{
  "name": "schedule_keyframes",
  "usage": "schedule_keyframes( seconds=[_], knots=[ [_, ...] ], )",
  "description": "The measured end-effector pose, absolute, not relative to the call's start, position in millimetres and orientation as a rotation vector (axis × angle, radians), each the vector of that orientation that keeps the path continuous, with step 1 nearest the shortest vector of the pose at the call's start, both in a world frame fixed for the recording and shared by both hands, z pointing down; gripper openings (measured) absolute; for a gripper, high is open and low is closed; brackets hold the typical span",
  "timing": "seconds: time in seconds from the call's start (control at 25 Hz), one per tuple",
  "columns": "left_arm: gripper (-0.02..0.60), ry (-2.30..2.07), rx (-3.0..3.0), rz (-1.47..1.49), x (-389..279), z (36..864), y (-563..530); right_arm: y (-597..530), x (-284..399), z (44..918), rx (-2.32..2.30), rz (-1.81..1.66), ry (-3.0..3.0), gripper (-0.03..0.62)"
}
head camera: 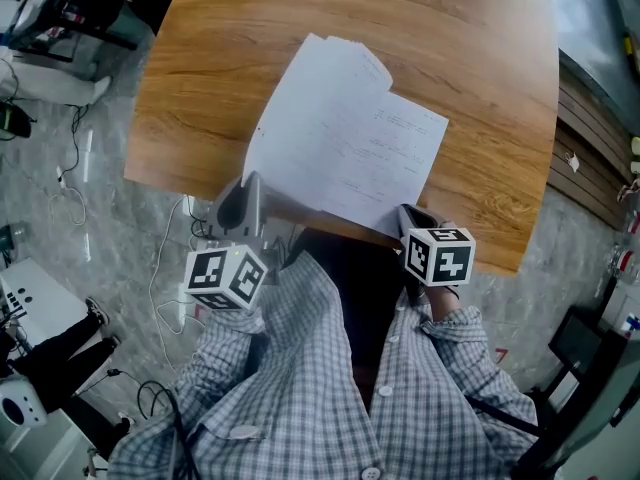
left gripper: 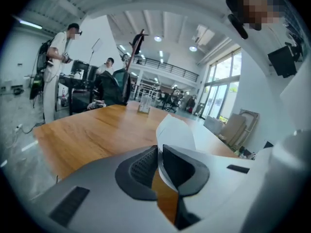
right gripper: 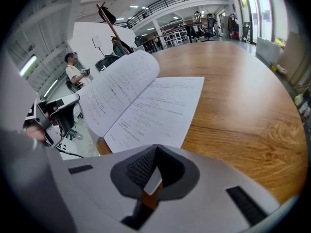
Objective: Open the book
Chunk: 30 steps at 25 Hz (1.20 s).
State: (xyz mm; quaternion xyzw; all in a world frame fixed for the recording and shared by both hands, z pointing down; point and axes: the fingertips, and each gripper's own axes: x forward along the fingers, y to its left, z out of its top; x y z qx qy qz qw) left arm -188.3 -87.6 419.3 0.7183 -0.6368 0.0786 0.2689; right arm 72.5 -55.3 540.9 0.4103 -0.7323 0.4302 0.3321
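The book (head camera: 345, 133) lies open on the wooden table (head camera: 480, 58), its white printed pages facing up. My left gripper (head camera: 252, 183) is at the table's near edge, shut on the edge of a white page (left gripper: 175, 130) that curves up from its jaws (left gripper: 159, 152). The right gripper (head camera: 410, 213) is at the book's near right corner. In the right gripper view, its jaws (right gripper: 154, 171) are shut on a white page corner. Beyond them one leaf (right gripper: 119, 89) arches up to the left and the right-hand page (right gripper: 160, 106) lies flat.
The table's near edge runs just ahead of both grippers. Cables and equipment (head camera: 30, 298) lie on the grey floor at left. Wooden boards (head camera: 590, 158) stand at right. A small stand (left gripper: 143, 106) sits at the table's far end, with people (left gripper: 56, 67) beyond.
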Motion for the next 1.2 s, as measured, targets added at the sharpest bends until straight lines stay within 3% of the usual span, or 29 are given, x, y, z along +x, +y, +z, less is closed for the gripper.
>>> schedule_keyframes(
  seconds=[0.6, 0.92, 1.2],
  knots=[
    [0.055, -1.733, 1.671, 0.297, -233.8, 500.5, -59.6, -71.7, 79.3, 541.8, 1.094, 1.048, -1.909, 0.02],
    [0.067, -1.832, 1.598, 0.291, -268.6, 502.2, -41.4, -75.5, 77.8, 543.2, 1.099, 1.06, -1.911, 0.02],
    [0.012, -1.82, 1.678, 0.166, -250.2, 483.8, -51.3, -72.1, 73.7, 540.3, 1.118, 1.072, -1.954, 0.02]
  ],
)
